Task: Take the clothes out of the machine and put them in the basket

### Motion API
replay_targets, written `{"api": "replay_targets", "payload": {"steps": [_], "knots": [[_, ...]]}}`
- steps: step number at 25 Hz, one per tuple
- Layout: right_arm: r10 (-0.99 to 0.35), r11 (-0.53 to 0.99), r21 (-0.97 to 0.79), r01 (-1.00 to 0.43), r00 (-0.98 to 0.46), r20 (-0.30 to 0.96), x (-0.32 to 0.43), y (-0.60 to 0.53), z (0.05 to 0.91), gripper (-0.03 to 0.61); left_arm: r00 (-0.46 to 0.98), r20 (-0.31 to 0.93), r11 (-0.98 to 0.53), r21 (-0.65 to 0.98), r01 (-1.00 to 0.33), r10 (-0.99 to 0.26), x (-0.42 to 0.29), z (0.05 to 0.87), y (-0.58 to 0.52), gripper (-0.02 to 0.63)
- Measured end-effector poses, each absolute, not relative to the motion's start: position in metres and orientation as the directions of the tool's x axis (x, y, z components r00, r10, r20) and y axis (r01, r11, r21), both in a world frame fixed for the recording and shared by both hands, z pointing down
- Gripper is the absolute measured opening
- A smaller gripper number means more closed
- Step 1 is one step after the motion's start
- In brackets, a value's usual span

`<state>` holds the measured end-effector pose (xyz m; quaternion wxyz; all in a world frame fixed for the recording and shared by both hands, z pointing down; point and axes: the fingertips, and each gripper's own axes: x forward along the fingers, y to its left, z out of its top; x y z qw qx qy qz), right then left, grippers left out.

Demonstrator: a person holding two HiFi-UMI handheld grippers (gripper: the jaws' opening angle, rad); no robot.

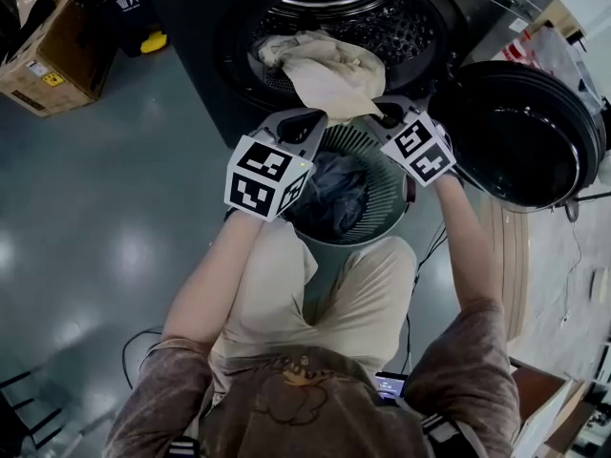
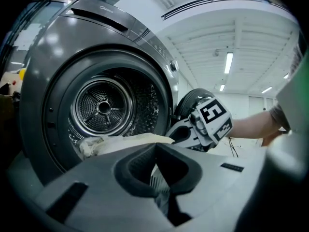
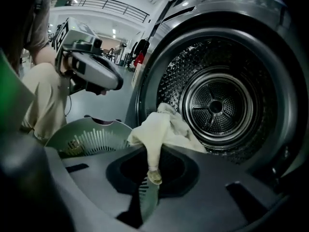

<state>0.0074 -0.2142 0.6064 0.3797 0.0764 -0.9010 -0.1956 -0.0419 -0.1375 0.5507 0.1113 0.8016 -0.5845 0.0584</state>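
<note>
Garment (image 1: 329,70) | right gripper (image 3: 153,176): jaws pinching it | left gripper (image 2: 157,178): jaws together, empty | glossy floor (image 1: 105,218)

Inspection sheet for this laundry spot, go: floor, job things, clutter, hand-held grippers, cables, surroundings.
Surface: glossy grey floor.
Job's things: cream cloth hangs out of the washing machine; the basket below it holds dark clothes; door swung open.
Clutter: cardboard box left of the machine.
Grippers: right hand-held gripper shut on the cream cloth's end; left hand-held gripper shut, nothing in it.
Cables: black cable on the floor beside the person.
Surroundings: ceiling lights.
</note>
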Motion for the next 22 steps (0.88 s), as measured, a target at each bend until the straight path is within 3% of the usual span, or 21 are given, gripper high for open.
{"api": "replay_targets", "payload": {"steps": [22], "knots": [[-0.09,0.988,0.149,0.03,-0.677,0.731,0.055,-0.103,0.69,0.032,0.33,0.233,-0.309,0.122,-0.943,-0.915,-0.04,0.555,-0.142,0.008]]}}
